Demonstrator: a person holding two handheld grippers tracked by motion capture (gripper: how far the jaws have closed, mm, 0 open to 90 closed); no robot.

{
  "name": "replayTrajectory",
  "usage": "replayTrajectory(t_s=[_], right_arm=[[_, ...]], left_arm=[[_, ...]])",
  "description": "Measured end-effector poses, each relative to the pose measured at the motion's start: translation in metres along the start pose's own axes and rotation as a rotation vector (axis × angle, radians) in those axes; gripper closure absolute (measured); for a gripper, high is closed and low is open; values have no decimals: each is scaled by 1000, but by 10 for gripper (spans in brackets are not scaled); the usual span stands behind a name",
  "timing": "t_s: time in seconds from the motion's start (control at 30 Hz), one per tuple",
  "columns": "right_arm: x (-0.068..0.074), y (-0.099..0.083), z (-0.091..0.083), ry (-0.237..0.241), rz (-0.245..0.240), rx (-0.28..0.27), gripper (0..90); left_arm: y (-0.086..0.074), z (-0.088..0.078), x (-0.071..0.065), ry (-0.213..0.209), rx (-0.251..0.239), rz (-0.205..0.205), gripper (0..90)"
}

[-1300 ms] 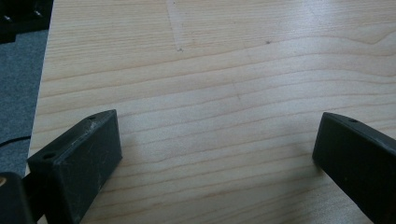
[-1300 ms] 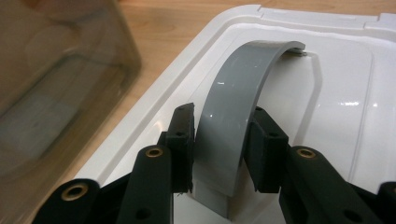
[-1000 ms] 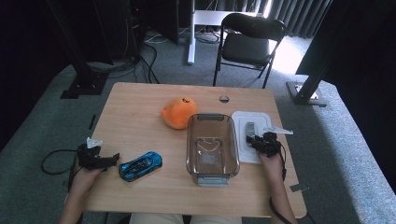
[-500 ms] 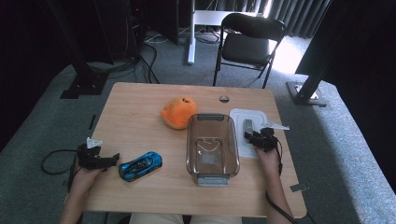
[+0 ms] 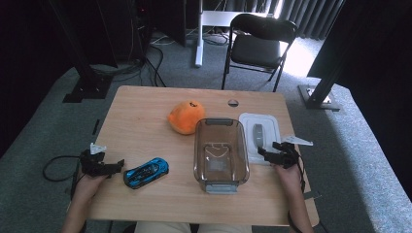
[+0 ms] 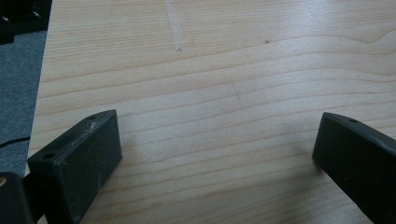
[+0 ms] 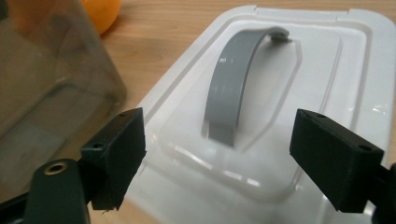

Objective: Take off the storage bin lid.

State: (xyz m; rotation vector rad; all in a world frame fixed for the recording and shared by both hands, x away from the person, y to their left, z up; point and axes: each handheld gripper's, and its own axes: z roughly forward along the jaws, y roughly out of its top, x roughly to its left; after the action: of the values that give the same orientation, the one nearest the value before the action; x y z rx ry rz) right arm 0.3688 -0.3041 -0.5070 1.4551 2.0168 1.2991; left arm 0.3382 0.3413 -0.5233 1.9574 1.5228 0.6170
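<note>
White lid point(image 5: 260, 136) lay just right of the clear container point(image 5: 220, 150), released from an earlier grip. The right gripper point(image 5: 270, 154) had drawn back off its grey handle point(image 7: 238, 88), jaws just opened wide and empty; the left gripper point(image 5: 111, 166) sat open.

High view overhead; gripper views close, tabletop point(image 5: 145, 131) shared.

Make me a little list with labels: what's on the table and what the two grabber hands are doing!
lid: white lid with grey handle, flat on the table, right of the box
box: clear box, open top
toy: blue car near the left gripper
soft thing: orange plush behind the box
left gripper: open over bare wood
right gripper: right gripper jaws just opened, at the lid's near edge, nothing gripped
</note>
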Motion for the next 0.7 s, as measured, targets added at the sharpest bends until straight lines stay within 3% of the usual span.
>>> replayTrajectory(t_s=[0.23,0.43,0.53,0.7], right_arm=[[8,-17,-12,0,-56,0,135],[14,-32,-22,33,-61,13,141],[22,-41,-30,50,-94,9,141],[34,-52,-37,63,-163,51,141]], left_arm=[[0,0,0,-3,-1,1,17],[0,-1,1,-11,-5,-7,17],[-1,-1,2,-18,-9,-12,17],[0,0,0,-3,1,8,18]])
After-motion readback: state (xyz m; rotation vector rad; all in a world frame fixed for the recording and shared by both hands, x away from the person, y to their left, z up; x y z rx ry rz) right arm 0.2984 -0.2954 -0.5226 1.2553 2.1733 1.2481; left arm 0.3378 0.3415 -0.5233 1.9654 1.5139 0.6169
